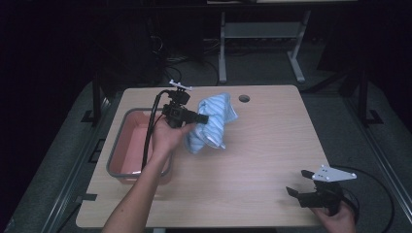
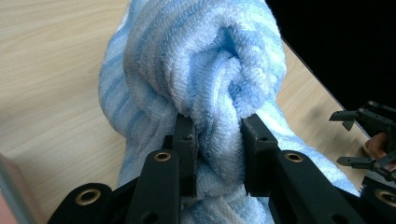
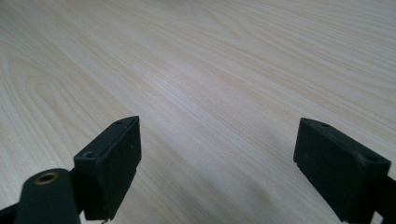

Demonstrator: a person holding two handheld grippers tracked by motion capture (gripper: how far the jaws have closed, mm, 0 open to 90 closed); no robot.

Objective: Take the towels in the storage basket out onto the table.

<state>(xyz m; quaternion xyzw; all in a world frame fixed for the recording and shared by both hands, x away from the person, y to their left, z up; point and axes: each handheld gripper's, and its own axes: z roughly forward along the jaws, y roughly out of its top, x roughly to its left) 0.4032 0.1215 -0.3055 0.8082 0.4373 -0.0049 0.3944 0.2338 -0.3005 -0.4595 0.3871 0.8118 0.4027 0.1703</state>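
A blue-and-white striped towel (image 1: pixel 212 122) is held bunched up by the left gripper (image 1: pixel 201 118), whose jaws are pressed onto a thick fold of the cloth. In the left gripper view the towel (image 2: pixel 205 70) is seen squeezed between the two black pads, with a rolled lump of terry cloth bulging just above the fingertips (image 2: pixel 186 135) and more cloth hanging down below them. The rest of the towel is draped ahead of and beneath the jaws, its lower end reaching the table (image 1: pixel 252 160) just beside the gripper. A pink tub (image 1: pixel 127 145) with a grey rim is found close behind and below the left hand (image 1: pixel 167 136), on the side away from the towel.

The right gripper (image 1: pixel 297 182) is held low over the near corner of the table, well apart from the towel, by the right hand (image 1: pixel 335 216). Its jaws are spread wide and nothing is caught between them; in the right gripper view bare wood grain (image 3: pixel 196 84) is seen between and ahead of the two black pads (image 3: pixel 114 154). In the left gripper view that same right gripper (image 2: pixel 359 137) is seen far off to the side, past the towel's hanging edge, its jaws parted.
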